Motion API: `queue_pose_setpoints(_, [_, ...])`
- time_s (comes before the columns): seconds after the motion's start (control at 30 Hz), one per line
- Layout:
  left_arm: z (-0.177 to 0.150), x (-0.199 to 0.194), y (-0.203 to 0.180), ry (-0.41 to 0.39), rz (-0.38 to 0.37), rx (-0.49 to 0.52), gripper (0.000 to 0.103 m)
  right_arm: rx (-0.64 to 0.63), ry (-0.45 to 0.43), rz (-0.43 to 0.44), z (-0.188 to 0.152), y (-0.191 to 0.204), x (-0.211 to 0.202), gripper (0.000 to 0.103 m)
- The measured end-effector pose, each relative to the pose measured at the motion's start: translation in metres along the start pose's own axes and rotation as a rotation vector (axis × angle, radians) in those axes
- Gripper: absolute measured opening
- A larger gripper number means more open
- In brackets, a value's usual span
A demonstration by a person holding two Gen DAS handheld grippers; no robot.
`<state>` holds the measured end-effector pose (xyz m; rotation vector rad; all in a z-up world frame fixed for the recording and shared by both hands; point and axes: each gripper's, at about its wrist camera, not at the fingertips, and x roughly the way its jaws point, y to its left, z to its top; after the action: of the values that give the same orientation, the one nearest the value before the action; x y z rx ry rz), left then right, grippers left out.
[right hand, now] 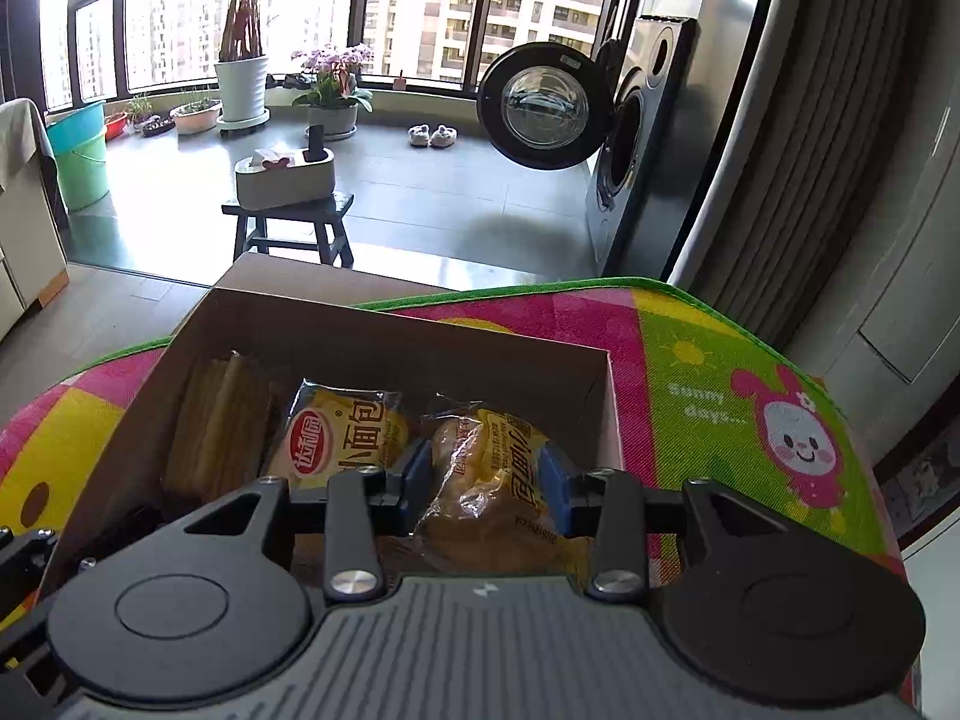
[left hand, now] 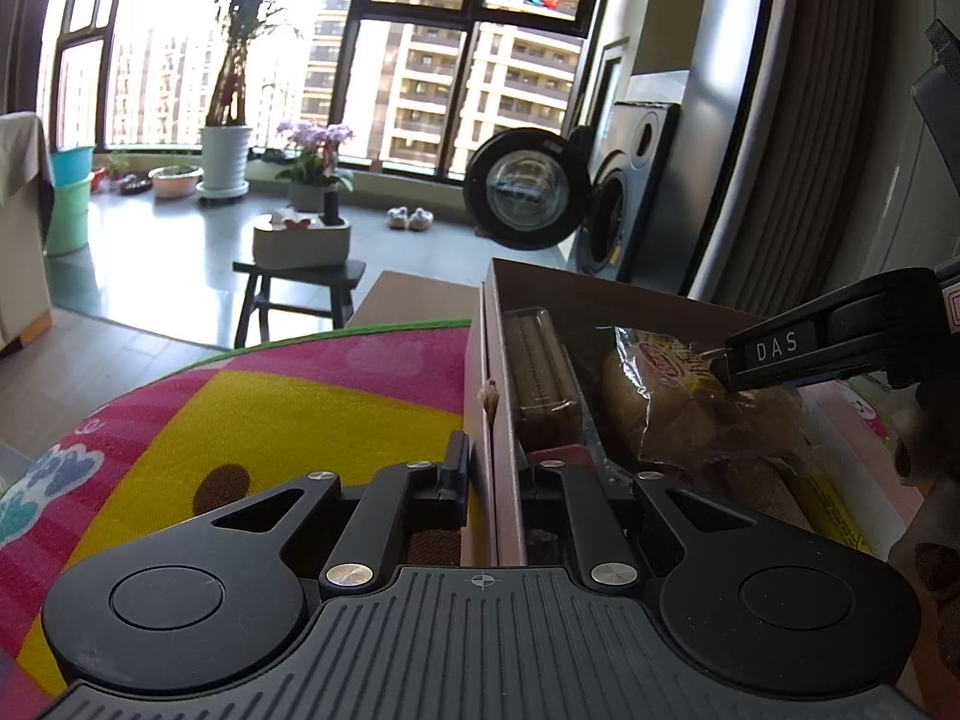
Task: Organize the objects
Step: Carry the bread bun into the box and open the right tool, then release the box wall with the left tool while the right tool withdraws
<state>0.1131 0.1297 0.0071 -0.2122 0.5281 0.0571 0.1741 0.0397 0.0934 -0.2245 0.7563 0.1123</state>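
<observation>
Over the cardboard box [right hand: 384, 324], the right gripper [right hand: 486, 489] is pinching a bread packet [right hand: 492, 480], best lowered gently, while the left gripper [left hand: 495, 474] is clamping the wall.

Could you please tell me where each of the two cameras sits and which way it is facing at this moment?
Left wrist view: on the left gripper, facing the windows; its fingers straddle the left wall of the cardboard box; the right gripper reaches in from the right.
Right wrist view: on the right gripper, above the box, looking into it; its blue pads clamp a bread packet.
Shared: box, bread packets, colourful mat, washing machine, stool.
</observation>
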Motion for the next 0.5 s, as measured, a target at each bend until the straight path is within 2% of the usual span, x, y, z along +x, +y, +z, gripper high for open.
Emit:
queue_pose_setpoints(0.17, [0.0,-0.001,0.0,0.0,-0.001,-0.001,0.013,0.058,0.003,0.083,-0.003,-0.011,-0.015,0.047])
queue_pose_setpoints(0.23, [0.0,-0.001,0.0,0.001,-0.002,-0.002,0.013,0.101,-0.022,0.118,-0.01,-0.024,-0.032,0.056])
queue_pose_setpoints(0.33, [0.0,-0.001,-0.001,0.001,-0.002,-0.002,0.013,0.055,-0.114,0.139,-0.034,-0.04,-0.077,0.072])
queue_pose_setpoints(0.4, [0.0,-0.001,-0.001,0.001,-0.001,-0.001,0.013,0.025,-0.147,0.178,-0.058,-0.052,-0.103,0.078])
queue_pose_setpoints(0.5, [0.0,-0.001,-0.001,0.002,0.002,0.003,0.013,-0.034,-0.132,0.237,-0.094,-0.065,-0.122,0.078])
